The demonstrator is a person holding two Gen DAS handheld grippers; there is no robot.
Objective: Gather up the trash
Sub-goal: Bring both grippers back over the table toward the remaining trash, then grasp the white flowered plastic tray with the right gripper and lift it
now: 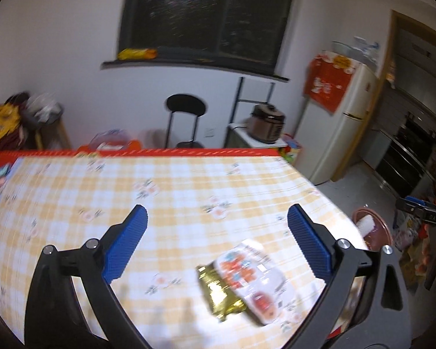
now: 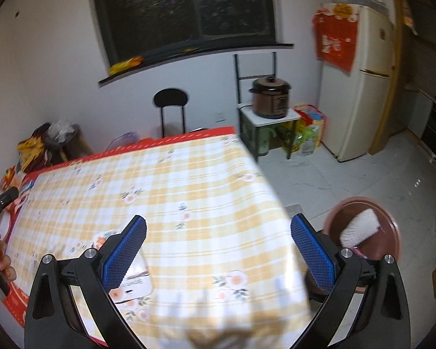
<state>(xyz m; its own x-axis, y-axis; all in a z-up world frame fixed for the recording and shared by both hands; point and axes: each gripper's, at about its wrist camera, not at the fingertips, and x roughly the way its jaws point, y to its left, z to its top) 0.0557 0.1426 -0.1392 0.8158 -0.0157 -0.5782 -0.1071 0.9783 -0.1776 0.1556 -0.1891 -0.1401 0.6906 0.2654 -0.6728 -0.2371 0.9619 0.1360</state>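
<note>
A crumpled snack wrapper (image 1: pixel 247 282), white and red with a gold inside, lies on the yellow checked tablecloth (image 1: pixel 174 192) near the table's right edge. My left gripper (image 1: pixel 217 213) is open wide above the cloth; the wrapper sits low between its fingers, closer to the right one, untouched. My right gripper (image 2: pixel 218 221) is also open, with only cloth between its blue pads. Its left finger hides part of the wrapper (image 2: pixel 136 283). A brown-pink bin (image 2: pixel 360 200) stands on the floor right of the table, holding a white paper wad (image 2: pixel 360 228). In the left wrist view, the bin (image 1: pixel 383 226) shows beyond the table edge.
The table's right edge drops to a white tiled floor (image 2: pixel 348 168). Behind the table stand a black chair (image 2: pixel 171 107), a rice cooker (image 2: pixel 271 97) on a small stand, and a fridge (image 2: pixel 360 93). Bags and clutter (image 1: pixel 11 122) sit at far left.
</note>
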